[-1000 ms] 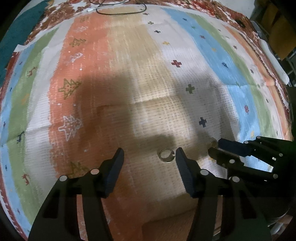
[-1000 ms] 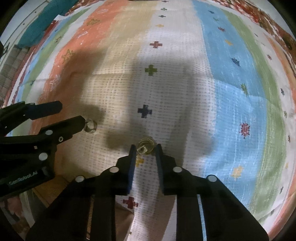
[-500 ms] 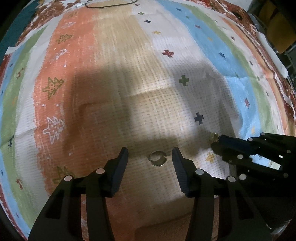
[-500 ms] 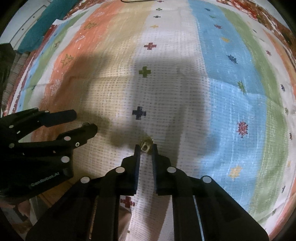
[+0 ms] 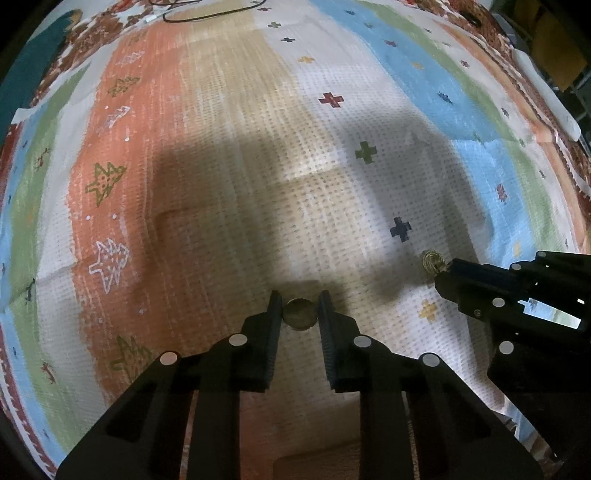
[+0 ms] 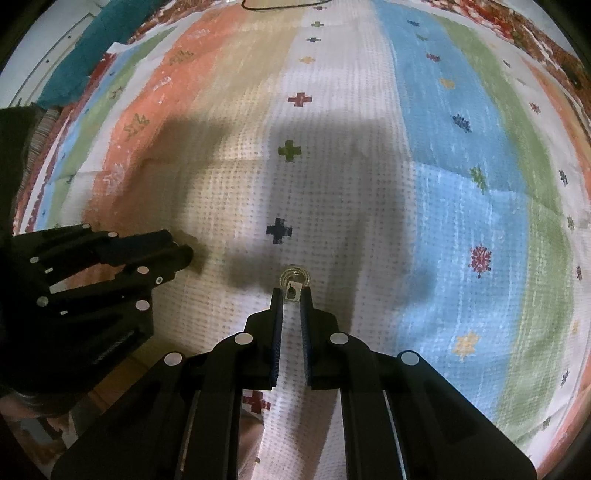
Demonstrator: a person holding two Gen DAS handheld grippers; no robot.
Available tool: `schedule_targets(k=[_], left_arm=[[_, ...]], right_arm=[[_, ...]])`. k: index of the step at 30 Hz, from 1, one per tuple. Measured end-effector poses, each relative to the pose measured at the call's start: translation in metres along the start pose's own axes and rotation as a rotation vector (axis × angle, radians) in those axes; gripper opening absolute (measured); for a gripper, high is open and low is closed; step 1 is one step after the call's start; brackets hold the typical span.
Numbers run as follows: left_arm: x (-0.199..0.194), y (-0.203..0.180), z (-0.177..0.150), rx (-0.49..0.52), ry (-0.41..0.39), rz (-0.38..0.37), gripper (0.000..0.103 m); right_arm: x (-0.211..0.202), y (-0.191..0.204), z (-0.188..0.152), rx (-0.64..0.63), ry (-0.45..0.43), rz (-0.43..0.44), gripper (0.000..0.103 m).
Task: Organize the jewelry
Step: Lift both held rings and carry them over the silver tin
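A plain metal ring [image 5: 301,314] lies on the striped cloth [image 5: 229,192], right between the fingers of my left gripper [image 5: 300,297]. Those jaws are closing, and both pads meet the ring's sides. To its right, a small gold coiled piece of jewelry [image 5: 431,260] rests by a dark blue cross on the cloth. My right gripper [image 6: 291,293] is shut on that coiled piece [image 6: 294,277], which sticks out past the tips. From the right wrist view, my left gripper [image 6: 181,251] shows at the left with the ring hidden behind its fingers.
A black cord [image 5: 207,13] lies at the cloth's far edge. Teal fabric [image 5: 33,74] borders the cloth at the far left. A white oblong object [image 5: 546,96] sits at the far right edge. Bare wood [image 5: 317,461] shows below the cloth's near edge.
My left gripper shifted so the ring sits centred between its fingers, then narrowed onto it. My right gripper's jaws drew in onto the coiled piece and have stayed put.
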State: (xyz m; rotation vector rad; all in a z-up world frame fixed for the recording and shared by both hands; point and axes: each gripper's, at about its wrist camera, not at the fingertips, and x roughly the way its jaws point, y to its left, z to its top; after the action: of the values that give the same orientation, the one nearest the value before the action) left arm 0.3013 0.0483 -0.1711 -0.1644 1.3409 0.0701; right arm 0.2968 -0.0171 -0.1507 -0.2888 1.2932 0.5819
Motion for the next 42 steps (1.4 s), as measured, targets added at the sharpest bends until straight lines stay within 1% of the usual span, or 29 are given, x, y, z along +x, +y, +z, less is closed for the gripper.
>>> schedule_targets(k=[6, 13, 18, 24, 29, 34, 38, 42], left_arm=[[-0.01, 0.008, -0.004, -0.018, -0.015, 0.006, 0.019], [-0.026, 0.015, -0.016, -0.034, -0.036, 0.019, 0.019], [-0.034, 0.012, -0.019, -0.035, -0.05, 0.023, 0.019], [-0.046, 0.014, -0.032, -0.046, -0.065, 0.032, 0.019], [-0.066, 0.016, -0.043, -0.059, -0.099, 0.032, 0.019], [-0.085, 0.018, -0.051, -0.078, -0.138, 0.021, 0.019], [-0.095, 0.017, -0.059, -0.089, -0.165, 0.009, 0.019], [-0.107, 0.017, -0.068, -0.105, -0.19, -0.003, 0.019]], right_arm=[[-0.008, 0.0, -0.003, -0.009, -0.016, -0.004, 0.011], [-0.014, 0.008, -0.008, -0.027, -0.028, -0.015, 0.011], [-0.02, 0.013, -0.01, -0.032, -0.041, -0.011, 0.011], [-0.03, 0.019, -0.016, -0.04, -0.058, -0.007, 0.01], [-0.039, 0.024, -0.024, -0.048, -0.077, -0.02, 0.01], [-0.056, 0.031, -0.033, -0.055, -0.119, -0.02, 0.01], [-0.068, 0.04, -0.039, -0.089, -0.155, -0.072, 0.01], [-0.079, 0.044, -0.049, -0.087, -0.188, -0.075, 0.01]])
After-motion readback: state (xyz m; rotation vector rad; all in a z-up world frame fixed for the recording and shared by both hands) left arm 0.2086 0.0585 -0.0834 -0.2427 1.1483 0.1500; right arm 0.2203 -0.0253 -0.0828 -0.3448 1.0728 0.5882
